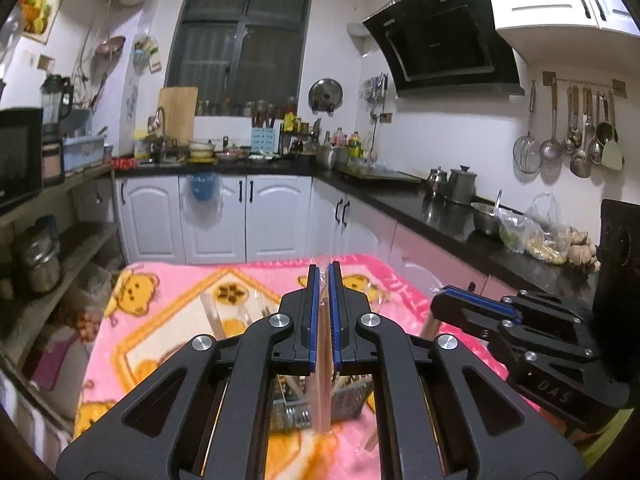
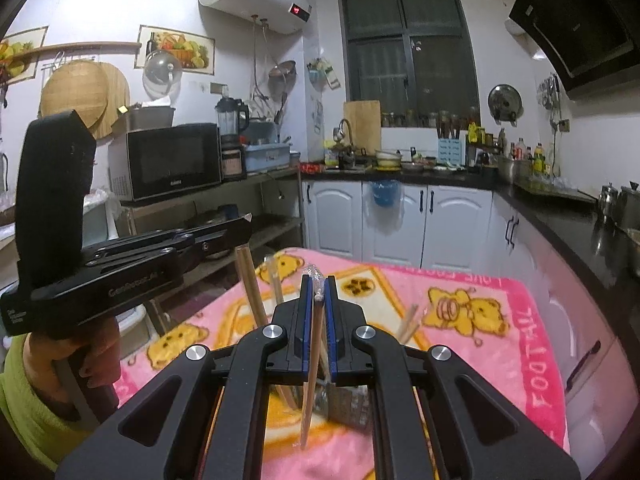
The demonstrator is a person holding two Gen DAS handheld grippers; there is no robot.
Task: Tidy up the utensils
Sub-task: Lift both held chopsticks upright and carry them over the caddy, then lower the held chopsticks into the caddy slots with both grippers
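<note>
My left gripper (image 1: 324, 270) is shut on wooden chopsticks in a clear wrapper (image 1: 323, 360), which hang down between the blue pads. My right gripper (image 2: 319, 280) is shut on a wrapped wooden chopstick (image 2: 314, 360) that slants down toward me. Both are above a perforated metal utensil holder (image 2: 348, 404), also visible in the left wrist view (image 1: 348, 400), standing on a pink bear-print blanket (image 2: 480, 360). The right wrist view shows the left gripper (image 2: 246, 220) at the left with its chopsticks (image 2: 250, 284) hanging below. In the left wrist view the right gripper (image 1: 442, 290) is at the right.
More chopsticks (image 2: 408, 324) stick out to the right of the holder. A black countertop (image 1: 440, 216) with pots and bags runs along the right, above white cabinets (image 1: 224, 216). A shelf with a microwave (image 2: 172, 160) stands left. A hand in a green sleeve (image 2: 48, 392) holds the left gripper.
</note>
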